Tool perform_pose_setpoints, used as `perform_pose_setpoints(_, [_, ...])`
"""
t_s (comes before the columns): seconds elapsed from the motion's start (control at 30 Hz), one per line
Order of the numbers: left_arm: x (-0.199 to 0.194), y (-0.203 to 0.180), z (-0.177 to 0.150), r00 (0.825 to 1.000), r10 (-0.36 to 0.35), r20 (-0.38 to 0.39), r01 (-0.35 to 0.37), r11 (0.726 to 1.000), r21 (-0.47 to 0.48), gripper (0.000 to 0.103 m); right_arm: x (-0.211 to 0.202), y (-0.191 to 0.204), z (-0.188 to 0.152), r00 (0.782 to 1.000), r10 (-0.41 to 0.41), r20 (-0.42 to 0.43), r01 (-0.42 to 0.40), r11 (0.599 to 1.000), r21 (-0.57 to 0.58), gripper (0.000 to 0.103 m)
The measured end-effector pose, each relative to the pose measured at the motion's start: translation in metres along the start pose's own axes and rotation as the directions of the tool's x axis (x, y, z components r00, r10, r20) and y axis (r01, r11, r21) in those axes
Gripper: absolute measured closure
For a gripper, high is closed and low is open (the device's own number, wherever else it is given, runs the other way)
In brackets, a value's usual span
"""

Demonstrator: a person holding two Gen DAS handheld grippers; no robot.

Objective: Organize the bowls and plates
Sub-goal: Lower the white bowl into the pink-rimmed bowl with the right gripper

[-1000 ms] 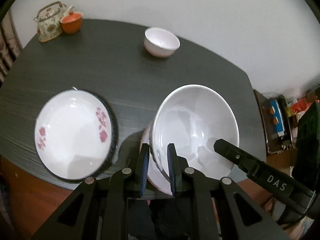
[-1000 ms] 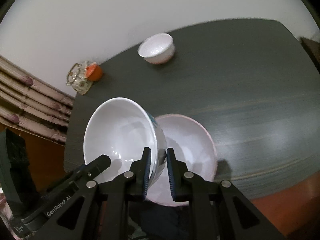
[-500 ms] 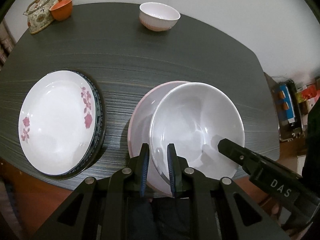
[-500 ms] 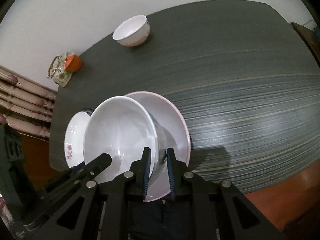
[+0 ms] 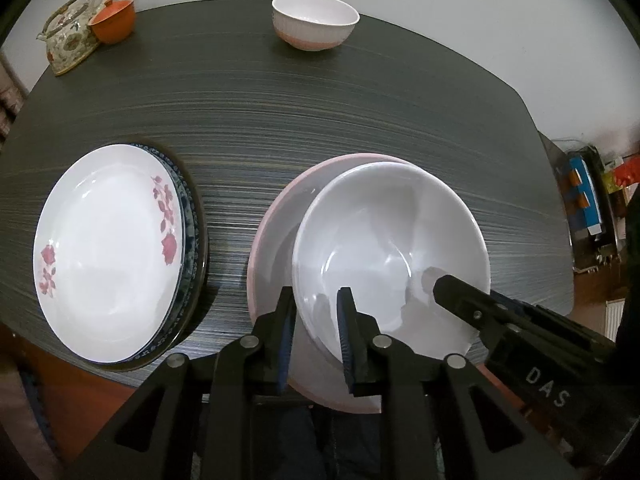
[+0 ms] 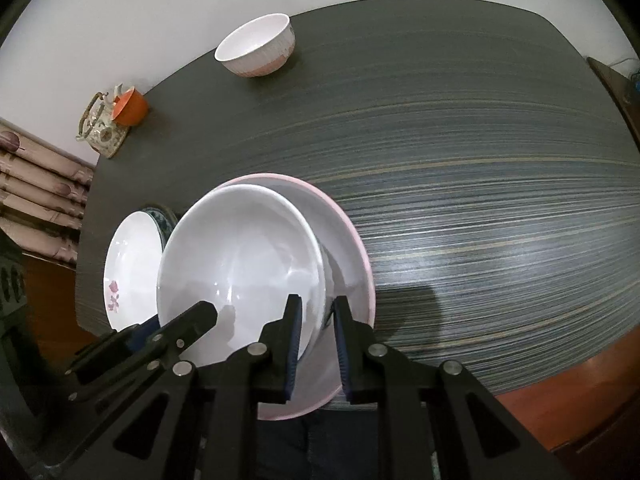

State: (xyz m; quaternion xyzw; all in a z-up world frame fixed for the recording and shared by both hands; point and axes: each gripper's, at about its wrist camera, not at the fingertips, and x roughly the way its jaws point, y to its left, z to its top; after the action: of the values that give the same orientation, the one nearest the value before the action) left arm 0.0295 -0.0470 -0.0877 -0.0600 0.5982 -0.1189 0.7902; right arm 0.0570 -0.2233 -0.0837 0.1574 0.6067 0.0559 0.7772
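A large white bowl (image 5: pixel 392 240) (image 6: pixel 240 264) sits inside a wider pink-rimmed bowl (image 5: pixel 276 220) (image 6: pixel 348 240) near the table's front edge. My left gripper (image 5: pixel 316 300) is shut on the white bowl's near-left rim. My right gripper (image 6: pixel 316 308) is shut on its right rim, and it shows in the left wrist view (image 5: pixel 460 292). A floral white plate (image 5: pixel 108 248) (image 6: pixel 128 268) lies on a blue-patterned plate (image 5: pixel 192 216) at the left. A small pink-white bowl (image 5: pixel 314 20) (image 6: pixel 256 46) stands at the back.
A floral teapot (image 5: pixel 70 32) (image 6: pixel 100 128) and an orange cup (image 5: pixel 112 20) (image 6: pixel 130 108) stand at the back left corner of the dark round table (image 5: pixel 320 112). Boxes and clutter (image 5: pixel 588 196) lie on the floor to the right.
Both grippers have carried the white bowl down and forward over the pink-rimmed bowl; it went from tilted and raised to level, low inside it.
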Motion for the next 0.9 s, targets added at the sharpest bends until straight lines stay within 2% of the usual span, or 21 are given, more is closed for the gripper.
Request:
perform_pose_setpoints(0.27, [0.008,-0.005,0.0,0.999,0.017,-0.033,-0.016,1.0,0.01,0.085,0.001,0.004,0.003,0.999,-0.034,0.003,0.034,0.999,-0.019,0.084])
perform_pose_setpoints(0.9, [0.015,-0.004,0.004,0.999,0.009,-0.048,-0.009,1.0,0.016,0.083,0.001,0.007,-0.001,0.998,-0.059,0.008,0.059,0.998,-0.029,0.083])
